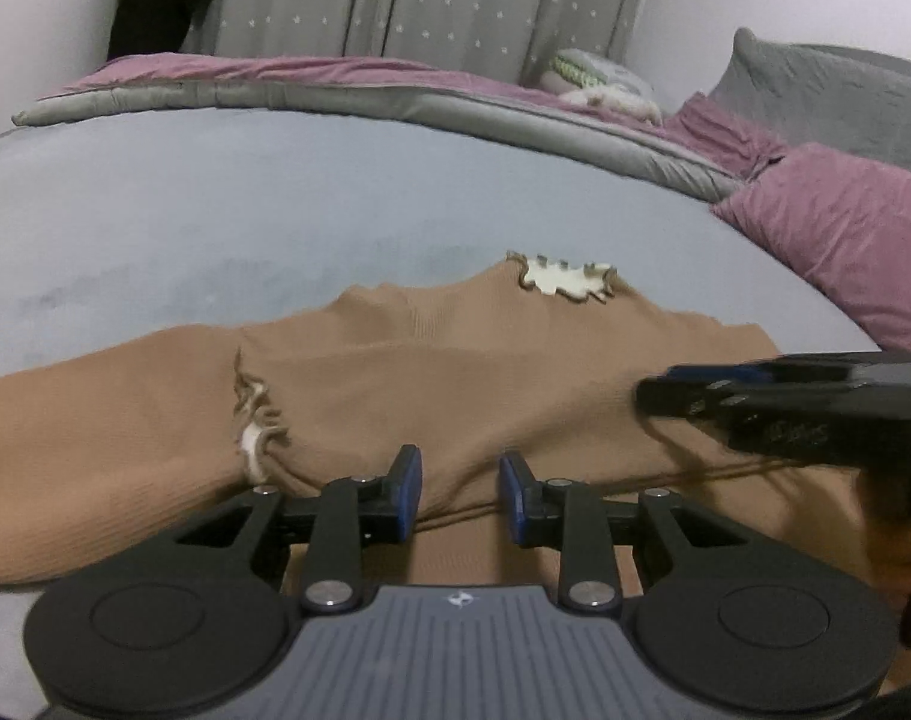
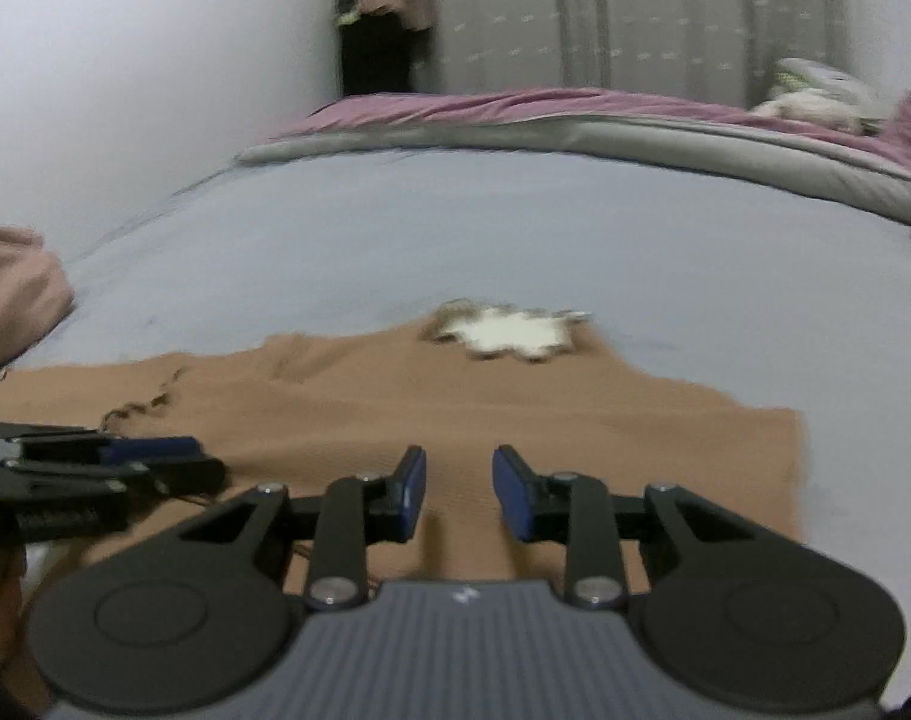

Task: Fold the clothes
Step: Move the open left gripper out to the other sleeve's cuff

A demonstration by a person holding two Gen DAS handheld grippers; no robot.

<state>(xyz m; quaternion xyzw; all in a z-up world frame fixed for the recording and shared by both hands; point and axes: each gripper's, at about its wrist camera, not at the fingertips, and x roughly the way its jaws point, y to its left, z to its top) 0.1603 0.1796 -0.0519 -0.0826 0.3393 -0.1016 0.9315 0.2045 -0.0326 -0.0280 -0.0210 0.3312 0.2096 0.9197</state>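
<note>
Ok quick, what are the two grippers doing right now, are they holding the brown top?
Left gripper: open, holding nothing, above the brown top.
Right gripper: open, holding nothing, also above the top.

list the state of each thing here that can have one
brown top: spread flat on the bed, not yet folded
left tool: open, low over the top's near edge, holding nothing
right tool: open, holding nothing
grey curtain: drawn shut
quilt: bunched along the far edge
</note>
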